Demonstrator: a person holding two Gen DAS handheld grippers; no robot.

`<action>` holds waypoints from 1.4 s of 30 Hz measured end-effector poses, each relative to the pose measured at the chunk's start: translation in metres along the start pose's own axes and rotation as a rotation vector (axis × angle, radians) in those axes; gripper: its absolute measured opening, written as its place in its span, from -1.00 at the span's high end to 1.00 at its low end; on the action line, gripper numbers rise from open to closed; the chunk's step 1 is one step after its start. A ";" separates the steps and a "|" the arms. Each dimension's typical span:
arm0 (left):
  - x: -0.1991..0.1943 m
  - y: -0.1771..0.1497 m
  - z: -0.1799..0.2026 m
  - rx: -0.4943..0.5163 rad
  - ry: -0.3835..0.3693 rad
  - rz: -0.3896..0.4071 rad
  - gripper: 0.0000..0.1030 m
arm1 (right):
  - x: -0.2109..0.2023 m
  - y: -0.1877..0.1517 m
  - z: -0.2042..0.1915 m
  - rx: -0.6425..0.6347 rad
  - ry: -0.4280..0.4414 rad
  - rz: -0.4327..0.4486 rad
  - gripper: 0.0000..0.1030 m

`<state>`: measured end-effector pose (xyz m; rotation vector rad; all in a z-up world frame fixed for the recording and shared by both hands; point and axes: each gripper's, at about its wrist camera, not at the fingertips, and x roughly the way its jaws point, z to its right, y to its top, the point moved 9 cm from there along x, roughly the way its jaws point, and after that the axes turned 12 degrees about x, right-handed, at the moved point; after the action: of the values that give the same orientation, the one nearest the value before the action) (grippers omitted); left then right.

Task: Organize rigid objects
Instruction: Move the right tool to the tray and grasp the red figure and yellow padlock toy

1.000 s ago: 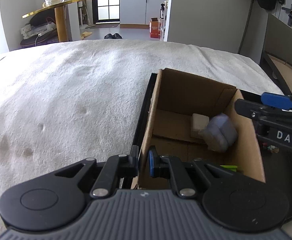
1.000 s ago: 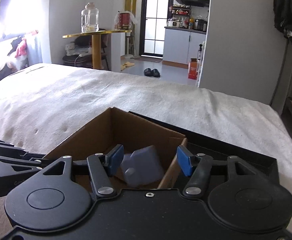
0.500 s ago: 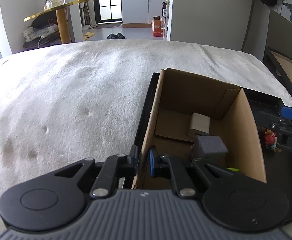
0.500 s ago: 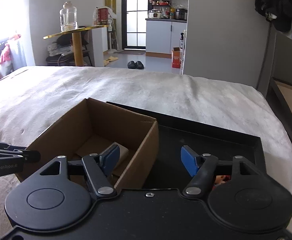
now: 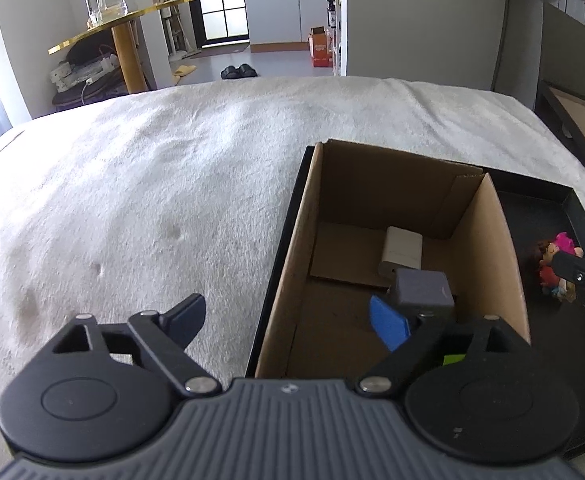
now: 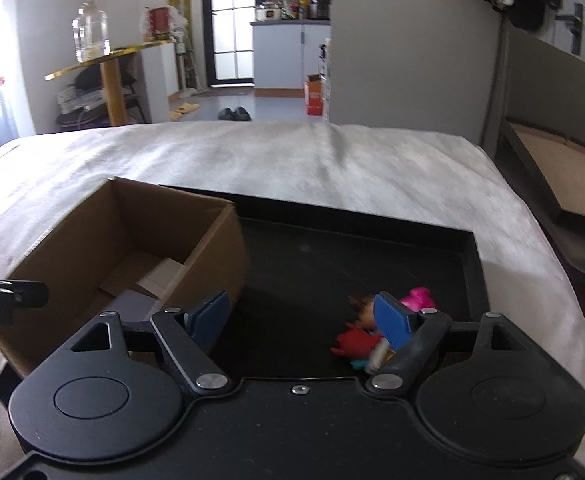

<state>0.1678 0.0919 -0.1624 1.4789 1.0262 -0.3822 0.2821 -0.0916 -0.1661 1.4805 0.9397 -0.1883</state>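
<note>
Reaching for the next item: a small doll figure (image 6: 366, 330) in red and pink lies on the near right of the black tray (image 6: 477, 264), just beside the right gripper (image 6: 304, 318), whose jaws are opening with nothing between them. The cardboard box (image 5: 488, 240), left of it, holds a grey block (image 5: 422, 289) and a beige block (image 5: 403, 247). The left gripper (image 5: 292, 320), jaws opening, straddles the box's left wall without pinching it. Judged next: centre the doll, then close.

1. Cardboard box (image 5: 292, 280): plain brown, ahead of the left gripper.
2. Block (image 5: 424, 290) inside: grey-violet; case (image 5: 404, 246) beyond it: cream.
3. Tray (image 6: 332, 264): black.
4. Figurine (image 6: 362, 334) by the right fingertip: red, pink.
5. Blanket (image 5: 132, 200): off-white.
</note>
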 end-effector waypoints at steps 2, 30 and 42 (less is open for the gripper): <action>0.001 0.000 0.002 0.008 0.008 -0.006 -0.73 | 0.003 -0.002 0.009 0.016 -0.012 -0.010 -0.53; 0.015 0.013 0.016 0.070 0.138 -0.033 -0.78 | 0.065 -0.036 0.071 0.323 -0.125 -0.154 -0.61; 0.018 0.012 0.021 0.096 0.136 -0.040 -0.78 | 0.077 -0.037 0.068 0.297 -0.219 -0.144 -0.20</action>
<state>0.1935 0.0803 -0.1731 1.5893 1.1602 -0.3673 0.3370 -0.1245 -0.2546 1.6240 0.8657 -0.6046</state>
